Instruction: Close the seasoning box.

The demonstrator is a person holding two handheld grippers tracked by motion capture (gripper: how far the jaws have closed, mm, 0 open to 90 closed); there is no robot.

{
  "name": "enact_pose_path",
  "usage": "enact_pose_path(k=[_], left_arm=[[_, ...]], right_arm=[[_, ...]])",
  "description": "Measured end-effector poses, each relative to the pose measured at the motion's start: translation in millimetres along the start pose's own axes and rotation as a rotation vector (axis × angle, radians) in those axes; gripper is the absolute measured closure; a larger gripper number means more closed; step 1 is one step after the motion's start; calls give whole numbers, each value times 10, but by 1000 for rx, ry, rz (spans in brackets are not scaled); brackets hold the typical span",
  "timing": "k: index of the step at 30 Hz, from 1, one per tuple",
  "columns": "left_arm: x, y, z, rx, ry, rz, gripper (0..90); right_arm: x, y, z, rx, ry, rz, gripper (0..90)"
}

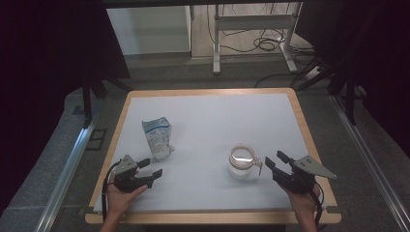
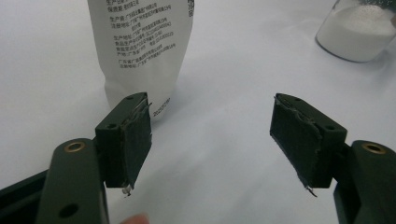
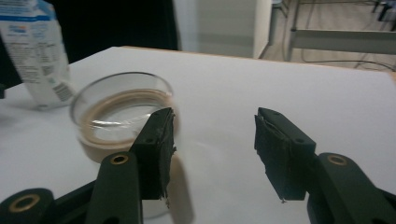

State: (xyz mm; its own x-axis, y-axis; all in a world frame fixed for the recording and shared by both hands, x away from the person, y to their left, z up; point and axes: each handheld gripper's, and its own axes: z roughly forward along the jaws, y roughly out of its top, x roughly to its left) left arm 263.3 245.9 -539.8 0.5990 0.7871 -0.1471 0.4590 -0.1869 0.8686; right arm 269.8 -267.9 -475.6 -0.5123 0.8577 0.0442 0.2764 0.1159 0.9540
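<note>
Glass jar [image 1: 241, 162]: short, round, clear-walled, open-mouthed with a tan ring at the rim and a small clasp or tab on its right side; part-filled with a white granular powder, seen through the wall in the left gripper view [image 2: 358, 30]. It stands upright on the white table cover [image 1: 212, 121], right of centre, just beside the right gripper [image 1: 274, 162]. Likely moderately heavy for its size, rigid, smooth and slippery, breakable if knocked; best taken across the wall below the rim, kept level so the powder stays in. Pouch [image 1: 157, 137]: white-and-blue printed packet, standing upright left of centre, top crumpled; small print runs down its back [image 2: 140, 46]. Probably light, soft and yielding, so a pinch near the top or mid-body should serve, gently, lest it buckle or tip. Right gripper: black jaws roughly half apart, nothing between the pads; in its own view the left jaw stands in front of the jar's near wall [image 3: 121, 116], contact not certain. Left gripper [image 1: 146, 167]: jaws spread wide and empty, just short of the pouch's base, no contact. Table: pale wooden edge [image 1: 300, 116], matte white surface.
</note>
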Motion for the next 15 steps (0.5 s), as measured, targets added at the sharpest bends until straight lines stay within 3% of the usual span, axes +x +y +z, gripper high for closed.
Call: enact_pose_path(k=[7, 12, 15], left_arm=[[15, 2, 2, -1, 7, -6, 293], [20, 3, 6, 3, 10, -6, 293], [23, 4, -1, 0, 11, -7, 293]], right_arm=[[-295, -129, -128, 15, -47, 43, 442], [-422, -221, -108, 60, -73, 28, 412], [-462, -293, -79, 73, -65, 38, 404]])
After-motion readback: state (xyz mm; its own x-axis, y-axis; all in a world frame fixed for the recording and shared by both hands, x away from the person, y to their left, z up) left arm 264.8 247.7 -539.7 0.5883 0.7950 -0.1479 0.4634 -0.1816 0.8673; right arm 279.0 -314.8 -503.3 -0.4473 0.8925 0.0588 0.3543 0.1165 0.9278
